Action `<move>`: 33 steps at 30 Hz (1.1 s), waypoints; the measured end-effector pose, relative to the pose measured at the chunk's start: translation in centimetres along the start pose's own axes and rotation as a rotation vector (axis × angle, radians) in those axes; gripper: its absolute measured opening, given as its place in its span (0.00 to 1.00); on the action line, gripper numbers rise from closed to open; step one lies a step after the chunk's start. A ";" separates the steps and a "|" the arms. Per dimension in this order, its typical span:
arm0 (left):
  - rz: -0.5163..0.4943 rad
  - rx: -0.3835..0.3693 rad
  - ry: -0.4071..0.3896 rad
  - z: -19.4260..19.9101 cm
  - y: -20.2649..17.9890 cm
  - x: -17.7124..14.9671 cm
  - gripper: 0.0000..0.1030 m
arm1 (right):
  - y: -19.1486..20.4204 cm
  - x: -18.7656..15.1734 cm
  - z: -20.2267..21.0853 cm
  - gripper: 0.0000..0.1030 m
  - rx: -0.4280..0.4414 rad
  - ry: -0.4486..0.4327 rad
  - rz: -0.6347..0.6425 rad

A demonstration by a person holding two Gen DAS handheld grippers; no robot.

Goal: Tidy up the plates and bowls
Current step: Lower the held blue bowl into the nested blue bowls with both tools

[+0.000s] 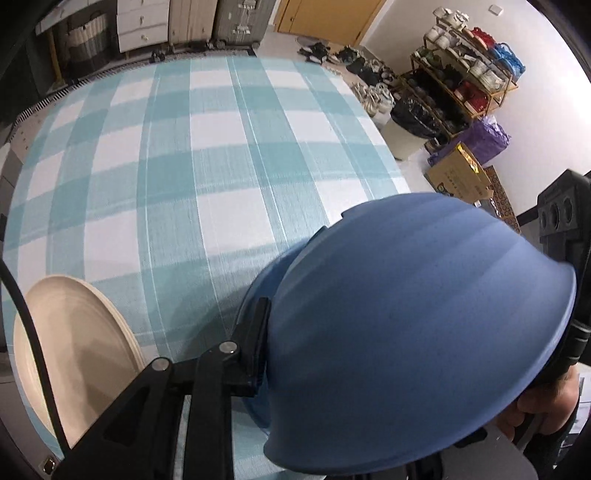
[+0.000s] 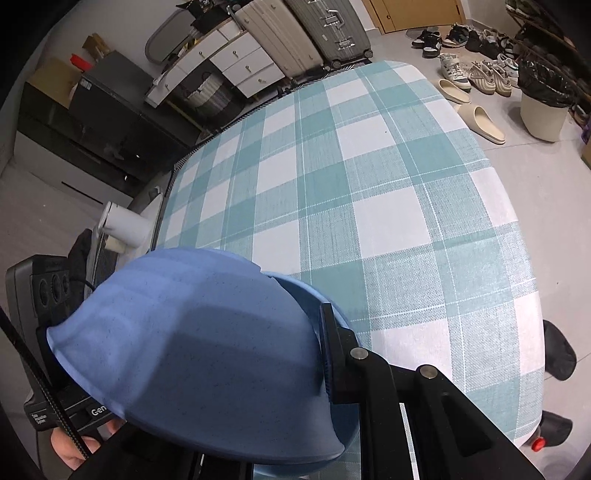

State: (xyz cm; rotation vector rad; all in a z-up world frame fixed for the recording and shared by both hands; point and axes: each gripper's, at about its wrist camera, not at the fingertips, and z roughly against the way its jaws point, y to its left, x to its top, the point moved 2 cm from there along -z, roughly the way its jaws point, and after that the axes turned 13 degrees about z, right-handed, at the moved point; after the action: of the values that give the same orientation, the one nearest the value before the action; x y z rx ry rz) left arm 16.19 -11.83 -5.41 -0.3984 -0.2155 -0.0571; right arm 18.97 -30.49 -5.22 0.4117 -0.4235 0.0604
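While the checked tablecloth (image 2: 369, 192) fills most of both views, the thing that matters sits low in each frame: a blue bowl (image 1: 406, 332), tilted with its outer wall toward the cameras, held above the lower edge of the table. In the left wrist view it occupies the lower right; in the right wrist view it fills the lower left. Behind it a second blue rim (image 1: 266, 295) shows, probably another bowl or plate, though too little is visible to say which.

Both tools seem to be on the bowl. The left gripper (image 1: 413, 339) has one black finger pressed against the bowl's left side, the other hidden behind it; the right gripper (image 2: 192, 354) likewise shows one finger against the bowl's right side. Each looks clamped on the bowl, one from each side.

This looks like the carrying step, with the bowl lifted and not yet set down. The next move likely calls for levelling it and lowering it onto the blue piece behind, keeping both grips even so it does not slip.

A cream plate (image 1: 77, 354) lies at the lower left of the left wrist view. Around the table are suitcases (image 2: 306, 33), white drawers (image 2: 225, 62), shoes (image 2: 476, 74) and a bin (image 2: 543, 110).
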 end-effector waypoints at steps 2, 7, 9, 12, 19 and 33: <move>-0.004 -0.001 0.036 -0.5 0.1 -0.2 0.18 | 0.1 0.0 -0.1 0.11 0.002 0.018 0.006; -0.032 0.014 0.102 -1.0 -0.1 -0.5 0.18 | 0.3 0.3 -0.6 0.11 -0.015 0.079 0.033; -0.040 0.015 0.132 -1.0 -0.1 -0.5 0.19 | 0.3 0.5 -0.8 0.11 -0.014 0.106 0.038; -0.028 -0.003 0.171 -1.1 0.2 -0.4 0.19 | 0.3 0.9 -1.0 0.11 -0.010 0.144 0.049; -0.034 -0.011 0.286 -1.2 0.2 -0.4 0.19 | 0.3 1.8 -1.7 0.11 -0.003 0.250 0.050; -0.067 0.062 0.296 -0.4 0.1 -0.8 0.26 | 2.1 2.4 -2.4 0.12 -0.063 0.302 0.164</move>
State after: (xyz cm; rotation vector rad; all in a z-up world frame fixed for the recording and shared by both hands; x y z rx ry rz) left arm 15.45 -11.85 -5.97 -0.3165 0.0612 -0.1735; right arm 21.75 -27.68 -5.46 0.2990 -0.1597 0.2647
